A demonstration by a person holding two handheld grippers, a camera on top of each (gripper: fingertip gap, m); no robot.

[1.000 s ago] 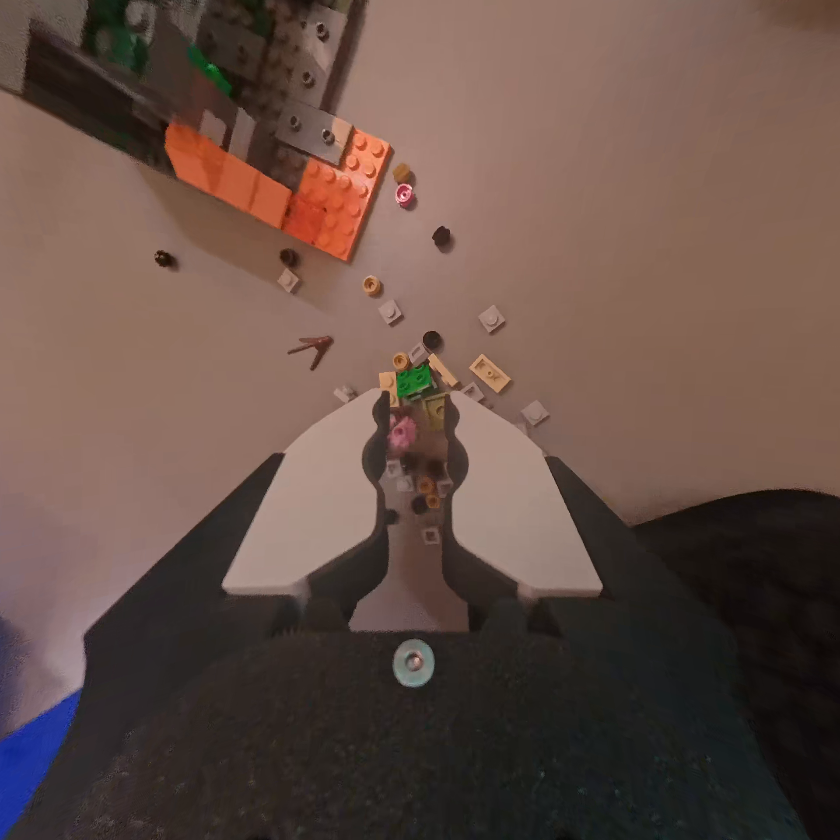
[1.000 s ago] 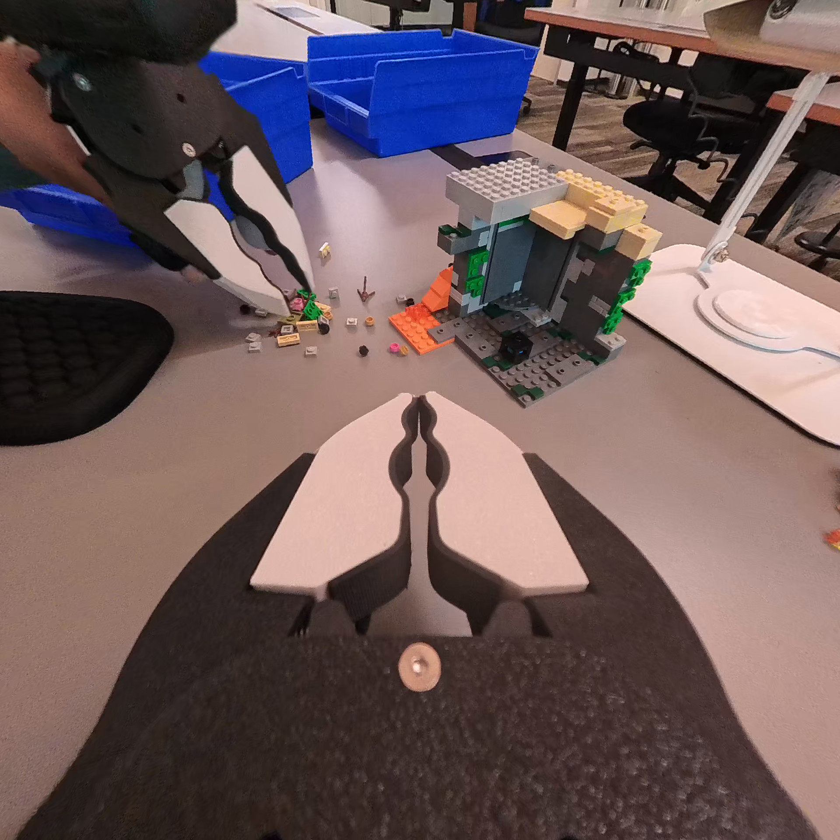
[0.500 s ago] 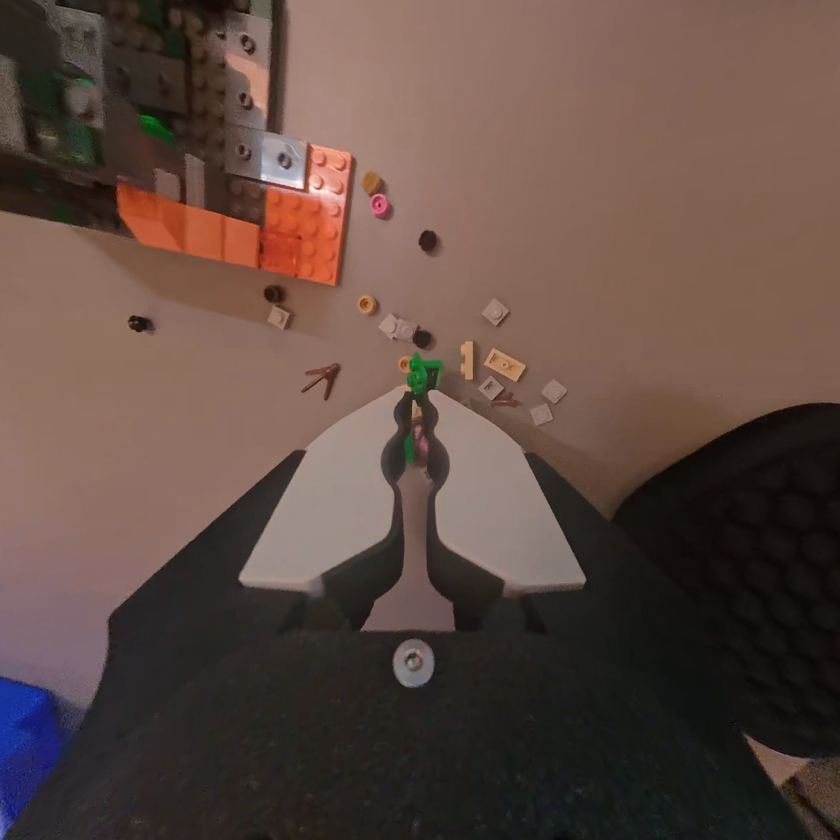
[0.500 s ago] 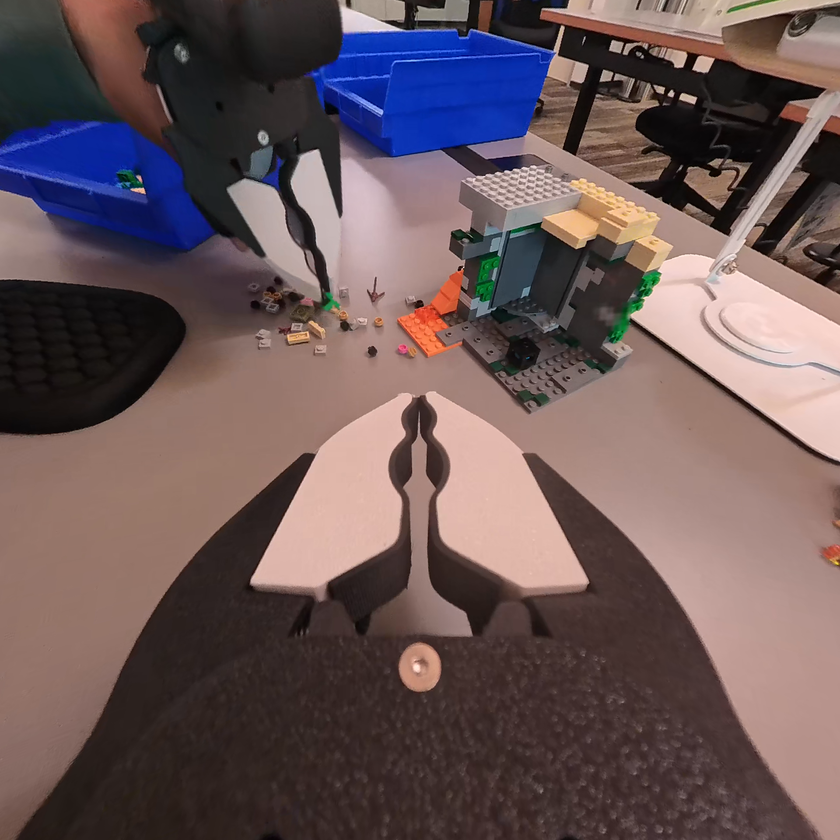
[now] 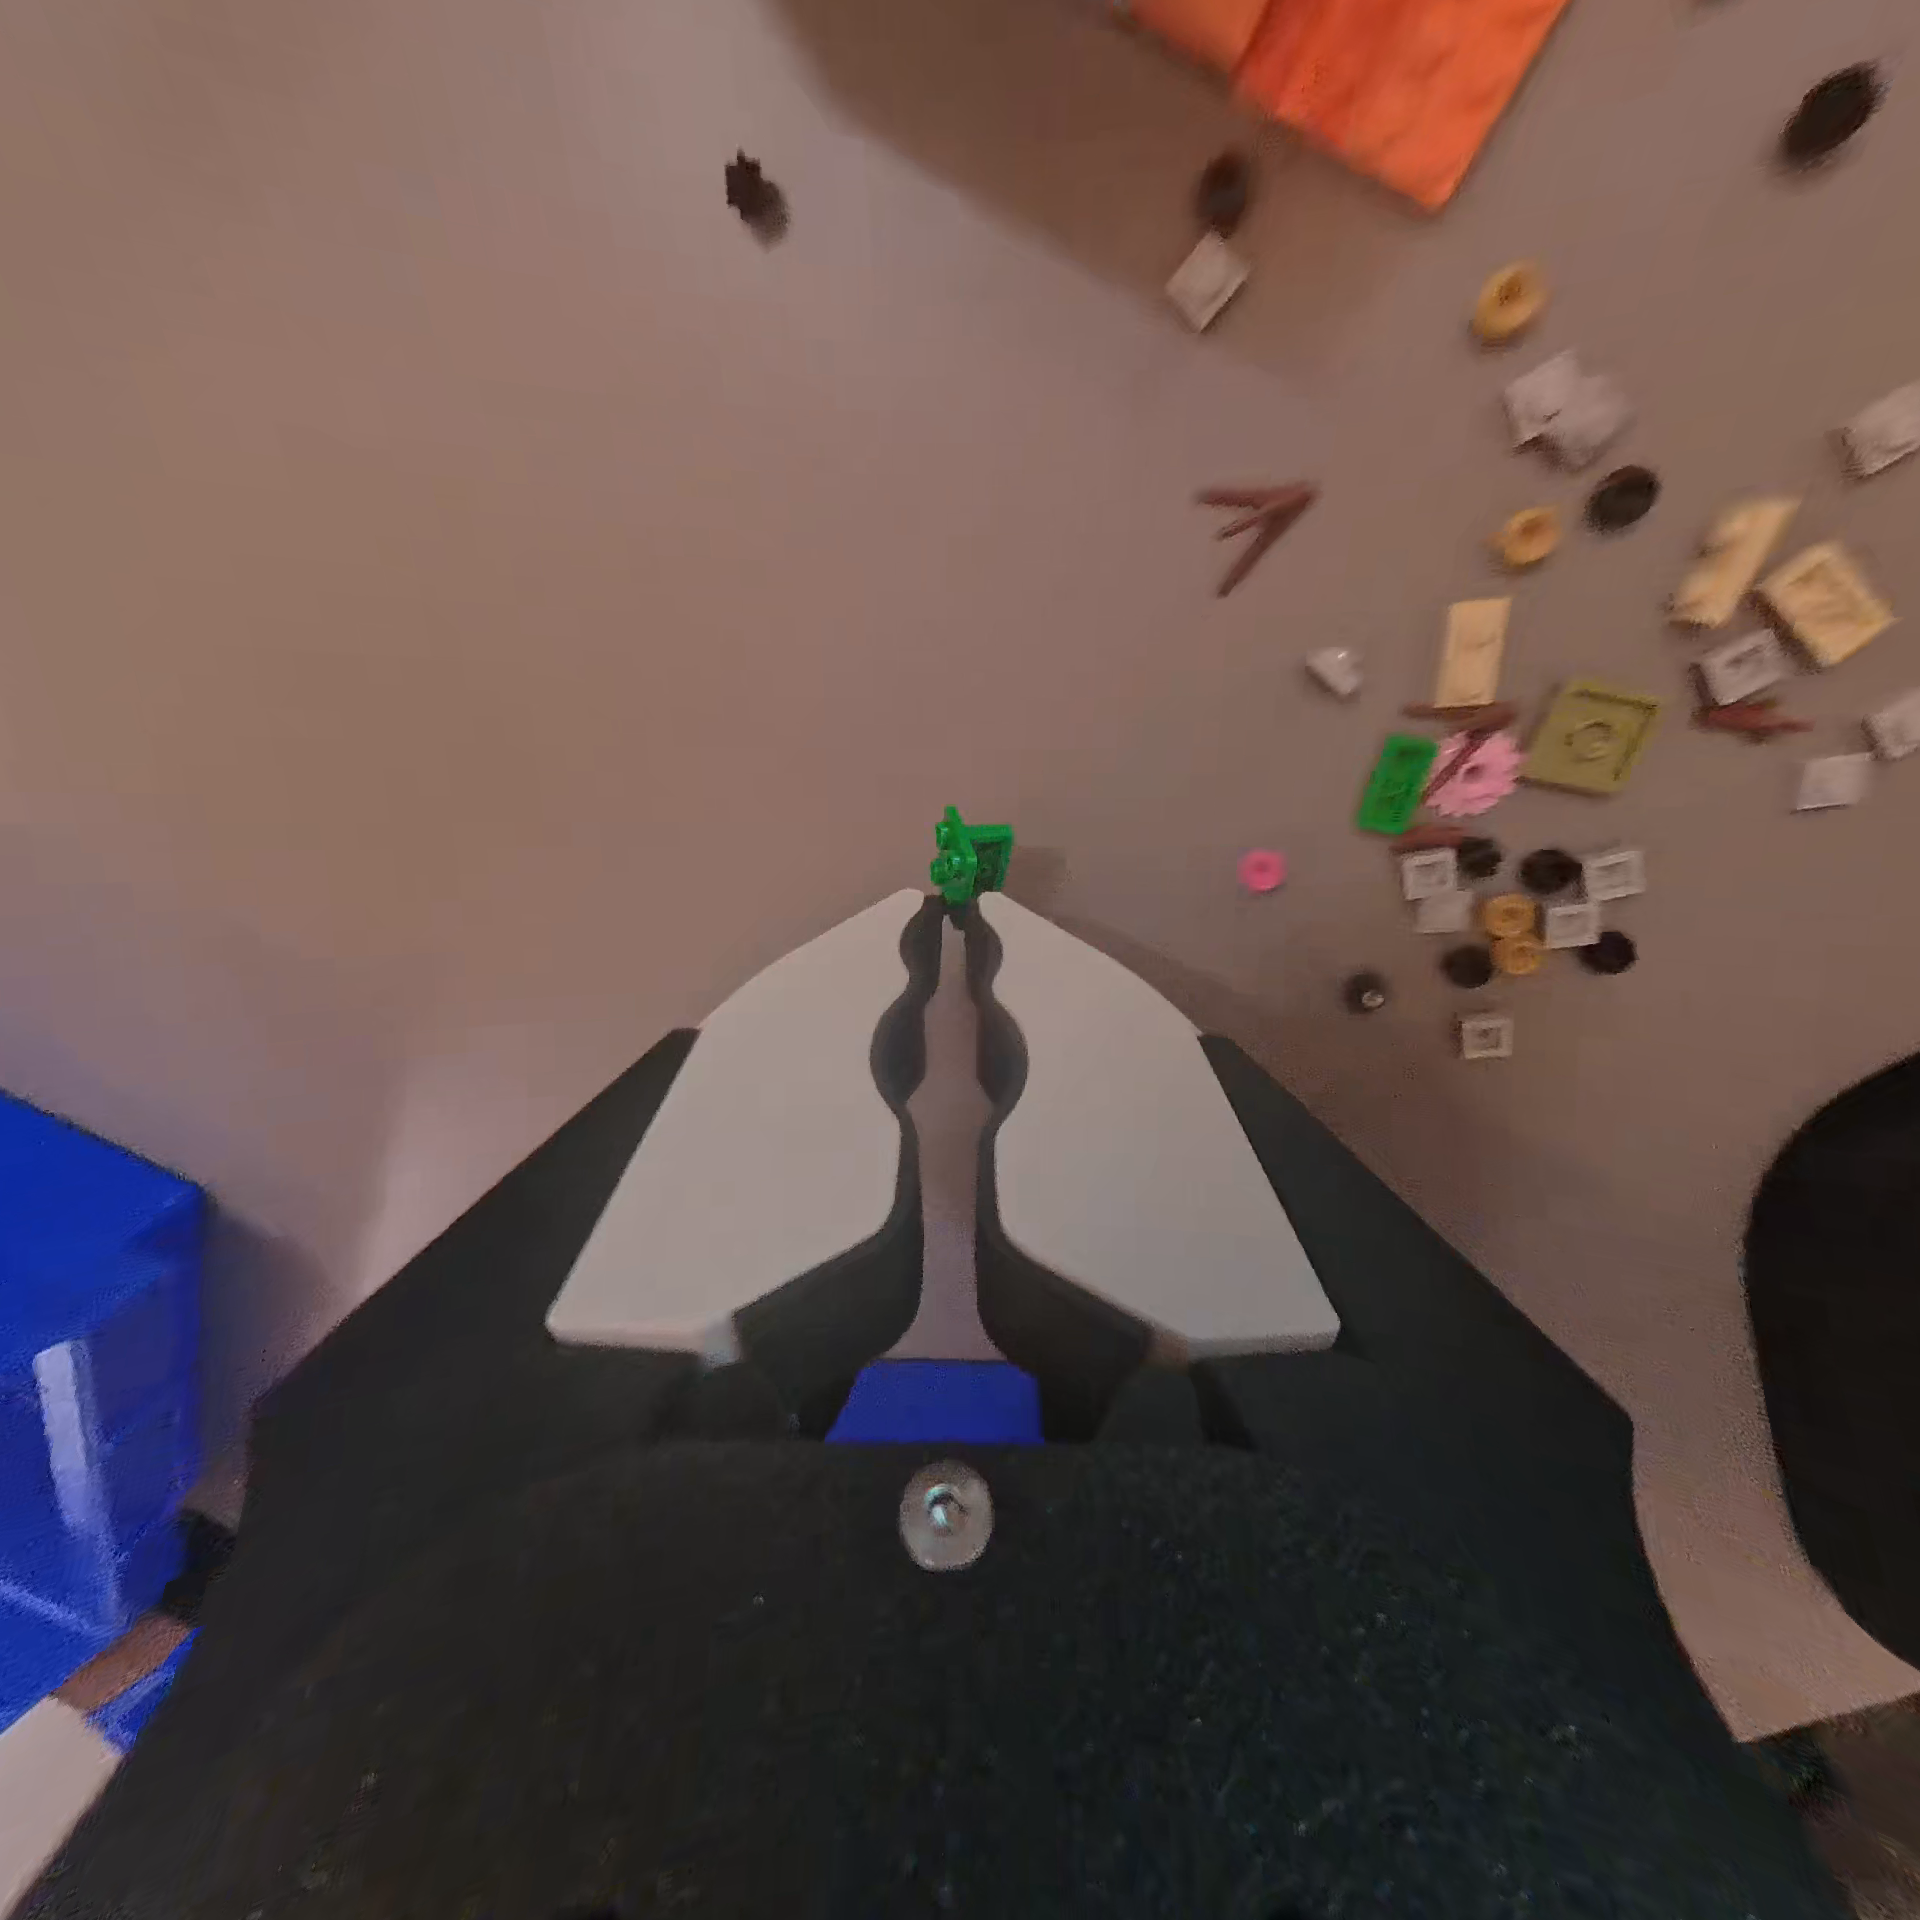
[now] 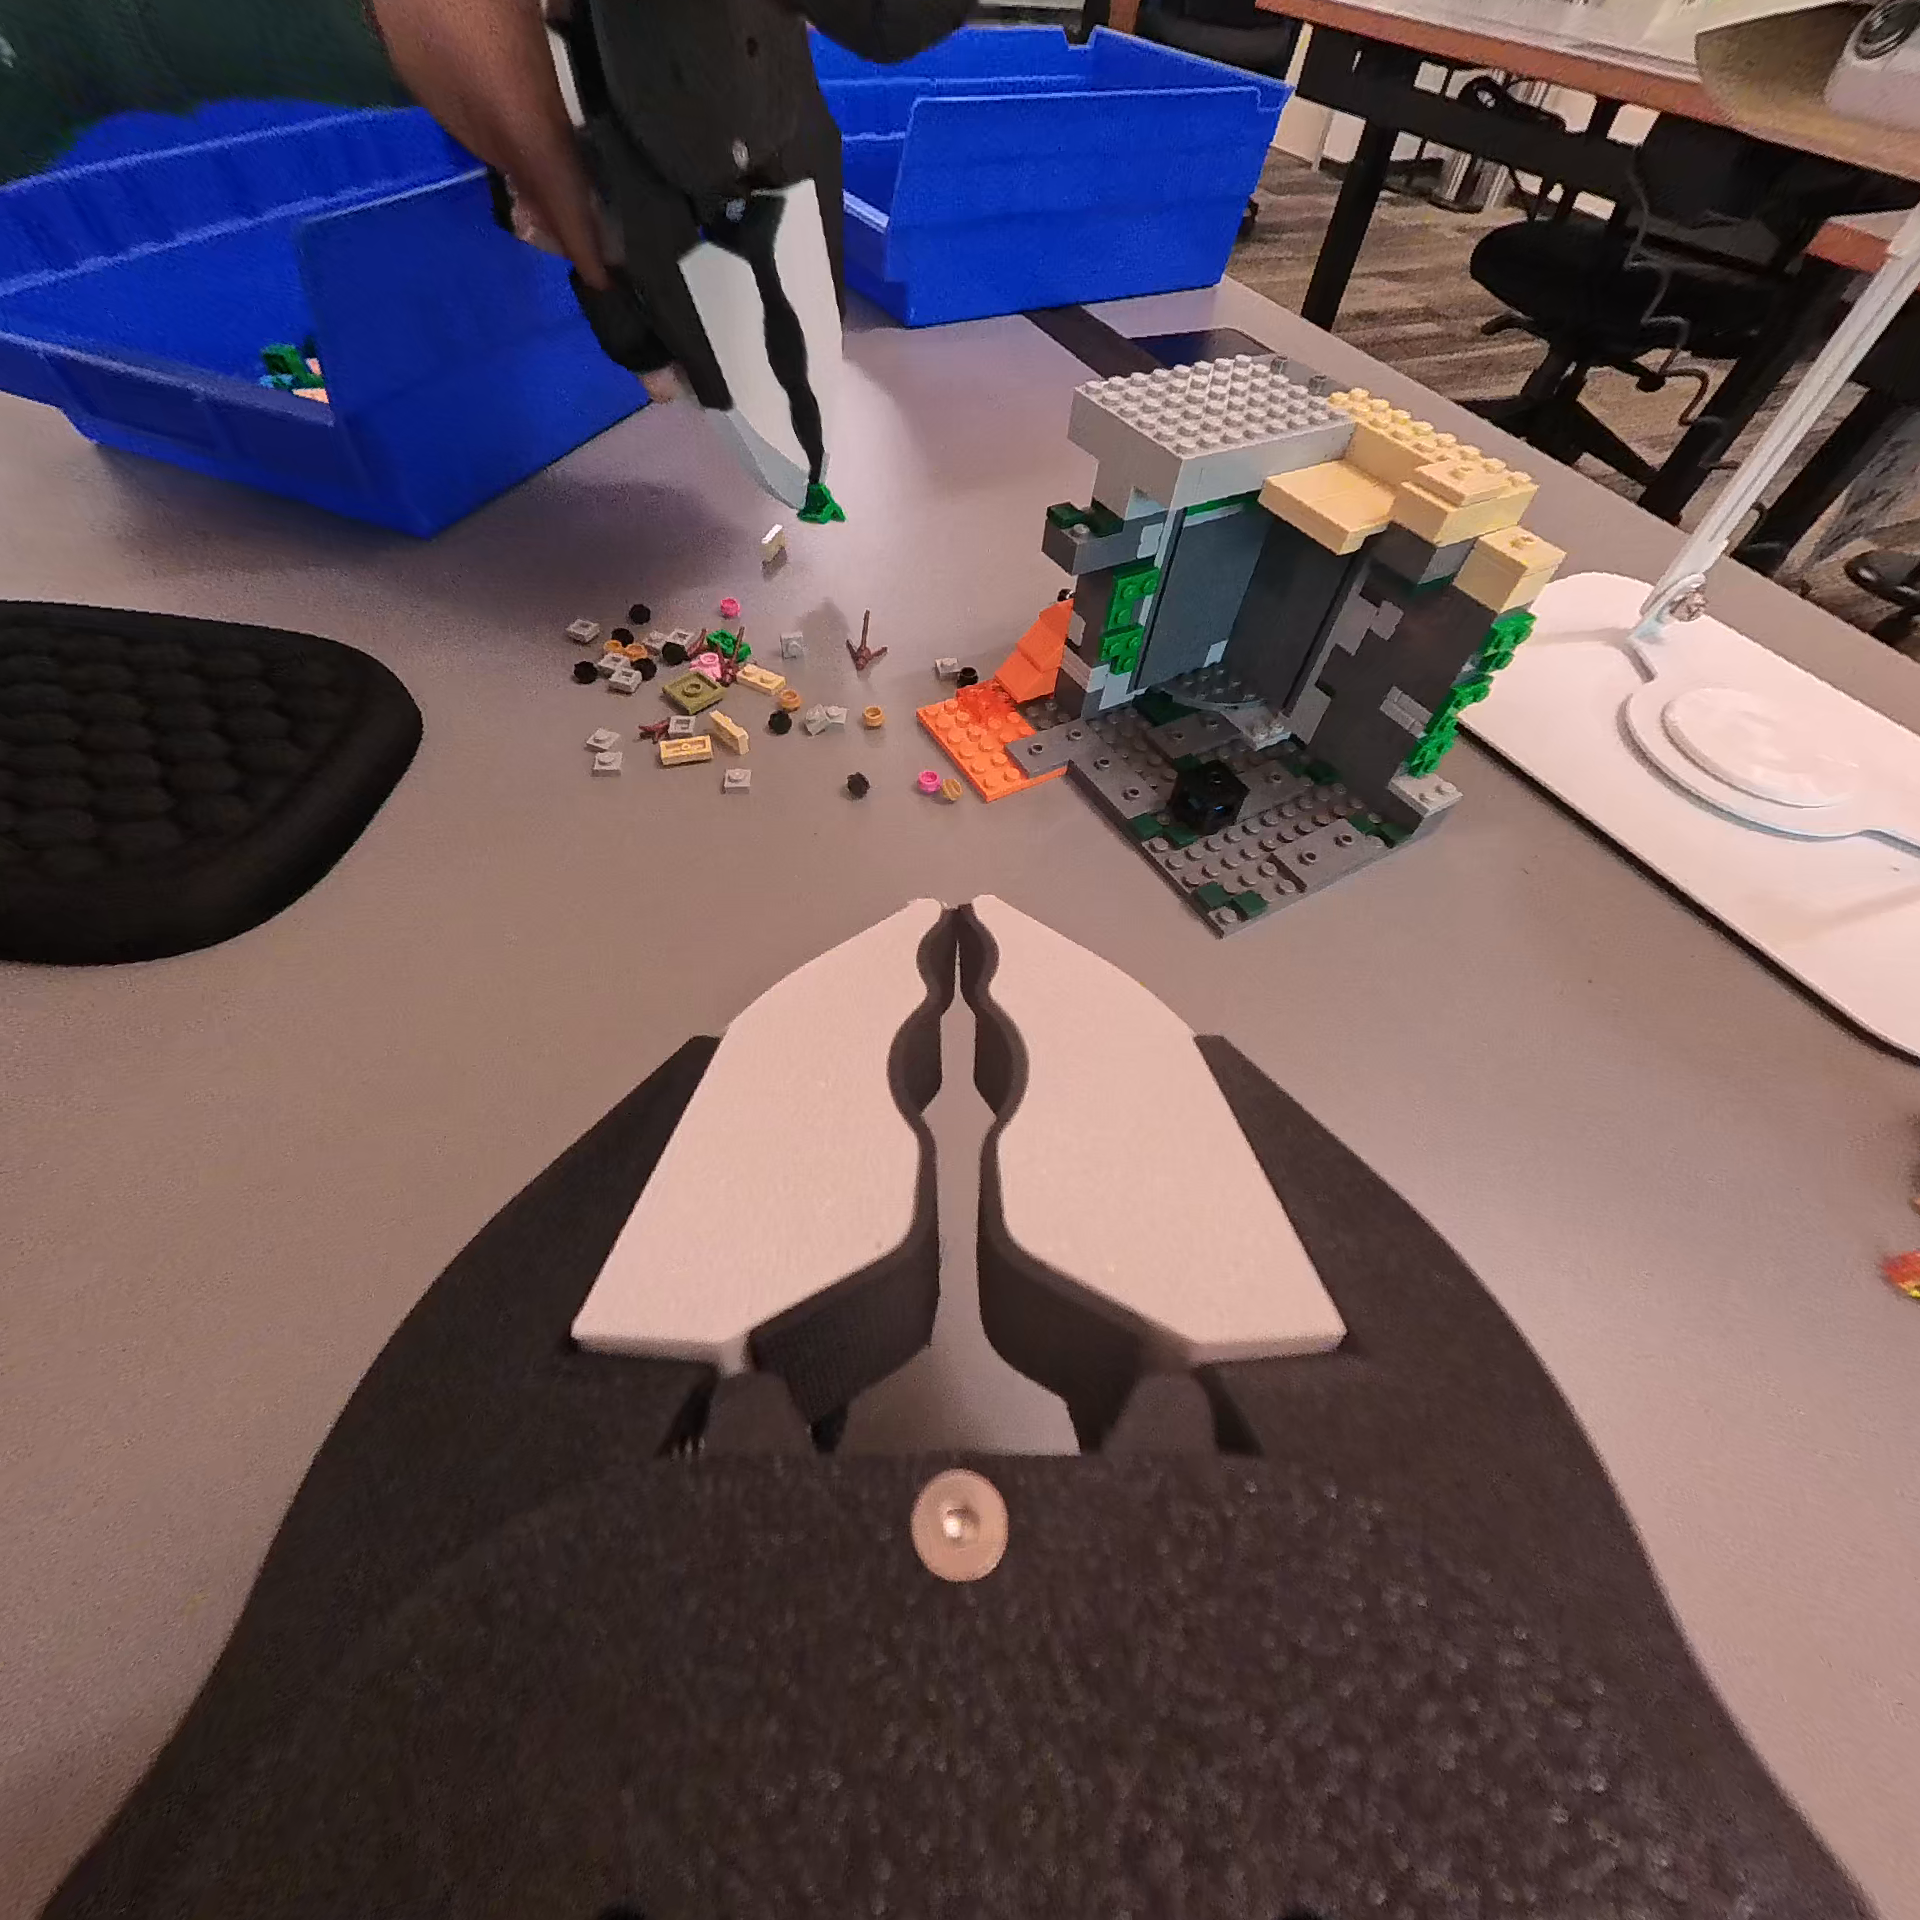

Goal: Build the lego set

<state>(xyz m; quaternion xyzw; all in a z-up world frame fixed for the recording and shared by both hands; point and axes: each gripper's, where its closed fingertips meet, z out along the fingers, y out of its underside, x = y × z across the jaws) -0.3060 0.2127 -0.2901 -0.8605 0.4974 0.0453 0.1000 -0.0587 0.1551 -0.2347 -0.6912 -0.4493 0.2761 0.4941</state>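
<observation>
My left gripper (image 5: pixel 951 906) is shut on a small green brick piece (image 5: pixel 968 858) that sticks out past its fingertips, held above the grey table. The right wrist view shows the same gripper (image 6: pixel 812 488) lifted off the table with the green piece (image 6: pixel 821 506) at its tips, between the near blue bin (image 6: pixel 416 343) and the brick building (image 6: pixel 1278 582). A scatter of small loose pieces (image 5: pixel 1538 790) lies to its right. My right gripper (image 6: pixel 954 910) is shut with nothing between its pads, low over the table in front of the scatter (image 6: pixel 707 696).
A second blue bin (image 6: pixel 1039 177) stands behind. A black padded mat (image 6: pixel 177 769) lies at the left, a white lamp base (image 6: pixel 1745 748) at the right. A blue bin corner (image 5: pixel 83 1382) shows at the left wrist view's lower left. A tan piece (image 6: pixel 771 540) is near the held piece. My hands' fingertips stand some 25 centimeters from each other.
My left gripper closed on the green piece in the scatter, lifted it and moved left, away from the pile toward the blue bin. My right gripper stayed shut and nearly still.
</observation>
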